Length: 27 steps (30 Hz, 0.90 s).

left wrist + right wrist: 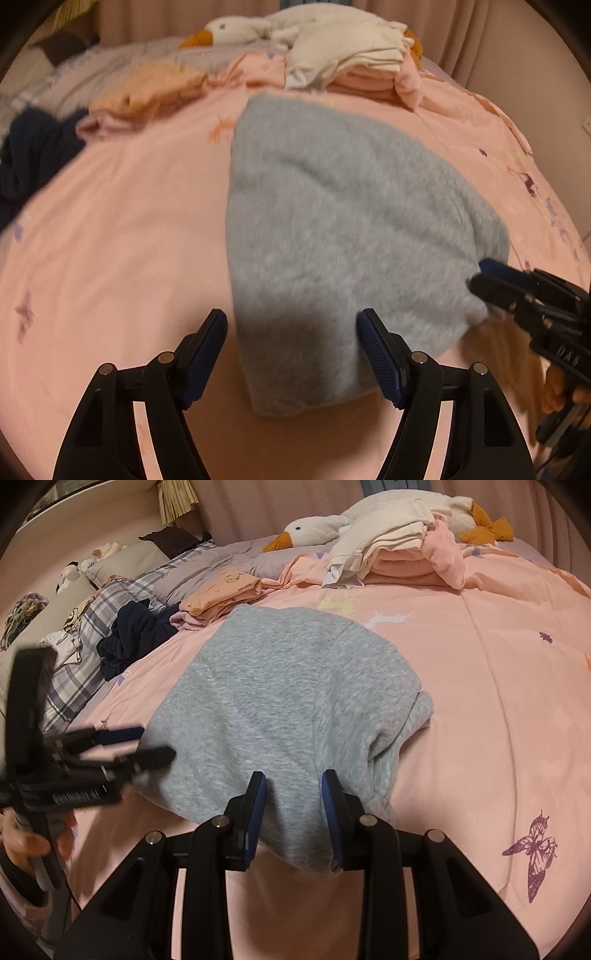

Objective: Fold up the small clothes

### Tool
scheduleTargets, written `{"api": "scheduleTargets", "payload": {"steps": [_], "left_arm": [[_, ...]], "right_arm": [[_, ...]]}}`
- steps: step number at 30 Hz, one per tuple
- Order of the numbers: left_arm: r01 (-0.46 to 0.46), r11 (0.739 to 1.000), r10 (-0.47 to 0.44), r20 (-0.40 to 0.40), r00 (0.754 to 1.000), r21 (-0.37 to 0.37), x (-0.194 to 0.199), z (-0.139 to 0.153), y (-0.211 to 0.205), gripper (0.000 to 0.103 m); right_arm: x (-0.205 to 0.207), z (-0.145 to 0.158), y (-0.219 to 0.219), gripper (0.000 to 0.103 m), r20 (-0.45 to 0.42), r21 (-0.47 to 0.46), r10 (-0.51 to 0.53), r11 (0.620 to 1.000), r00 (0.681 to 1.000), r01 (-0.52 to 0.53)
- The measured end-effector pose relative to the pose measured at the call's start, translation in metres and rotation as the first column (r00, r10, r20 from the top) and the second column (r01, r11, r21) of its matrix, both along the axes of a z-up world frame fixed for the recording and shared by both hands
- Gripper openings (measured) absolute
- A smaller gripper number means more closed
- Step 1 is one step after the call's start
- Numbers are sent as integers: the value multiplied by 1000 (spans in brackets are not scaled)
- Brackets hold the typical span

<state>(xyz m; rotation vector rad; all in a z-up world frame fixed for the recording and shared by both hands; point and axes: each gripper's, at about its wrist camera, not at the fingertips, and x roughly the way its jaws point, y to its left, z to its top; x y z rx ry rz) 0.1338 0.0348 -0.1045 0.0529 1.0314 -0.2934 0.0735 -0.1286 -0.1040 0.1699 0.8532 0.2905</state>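
Note:
A grey fleece garment [332, 221] lies folded on the pink bedspread [129, 240]; it also shows in the right wrist view [280, 709]. My left gripper [291, 354] is open, its fingers on either side of the garment's near left edge; it also shows in the right wrist view [155, 744]. My right gripper [293, 812] is partly open with the garment's near edge between its fingers; whether the pads press the cloth I cannot tell. It also shows in the left wrist view [480, 275] at the garment's right corner.
A stack of folded cream and pink clothes [399, 554] sits at the far side with a plush goose [317, 528] behind. A folded orange garment [221, 590] and a dark navy heap [136, 635] lie to the left. Pillows [122, 559] and a plaid blanket [85, 635] are at far left.

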Motion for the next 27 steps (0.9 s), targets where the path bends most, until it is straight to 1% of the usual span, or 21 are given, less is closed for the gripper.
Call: {"api": "scheduleTargets", "payload": {"steps": [1,3,9,14,17,19,21,23,24,27], "left_arm": [[-5,1000,5,-6,1000,-19,-1,-3,2,73],[-9,999,9,-7,1000,-33,-4,-4,3,73],[-4,999,4,-8,1000,-38,-6,-6,2,73],[0,999,0,-6,1000,-35,-6,-6,1,73],[1,999,-1,-2,1000,-34,-8,-6,2,73],[1,999,-2,-4,1000,-38,-8,-6,4,73],[1,999,-1,-5,1000,-38,-8,-6,4,73],[1,999,-1,-6,1000,-37,-8,-6,3,74],[1,999,-2,-6,1000,-38,-8,-6,4,74],[1,999,-1,-10,1000,-46,-8,-7,5,74]], "right_arm": [[-1,0,0,32,-2,5,-1,1000,1000,1],[0,0,-1,32,-8,17,-5,1000,1000,5],[-1,8,-2,32,-24,30,-19,999,1000,20],[-9,26,-11,34,19,82,-44,996,999,42],[-13,32,-14,34,45,67,-60,996,997,57],[-15,31,-18,35,44,70,-78,995,996,74],[-13,25,-24,39,14,95,-102,990,995,100],[-13,19,-30,56,-9,121,-117,986,993,118],[-11,14,-32,58,-31,129,-132,982,991,135],[-7,0,-36,58,-89,124,-154,979,984,165]]}}
